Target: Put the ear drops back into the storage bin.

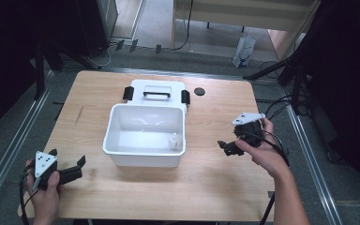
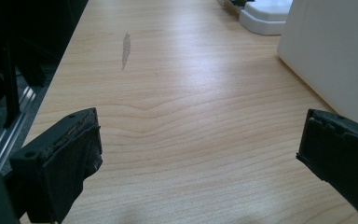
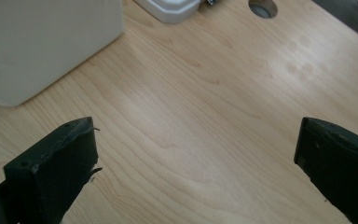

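One white plastic bin (image 1: 122, 151), one white lid (image 1: 157, 89) with two black latches, one small bottle (image 1: 173, 140), seemingly, and one round hole (image 1: 198, 91) in the tabletop (image 1: 215, 187).

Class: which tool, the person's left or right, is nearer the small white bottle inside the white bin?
Right. The right tool sits just right of the bottle; the left tool lies across the bin.

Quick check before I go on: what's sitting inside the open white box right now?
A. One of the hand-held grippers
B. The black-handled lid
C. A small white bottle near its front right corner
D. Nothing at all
C. The high view shows a small white bottle standing inside the white box near its front right corner; the lid lies behind the box, and both hand-held grippers are outside it.
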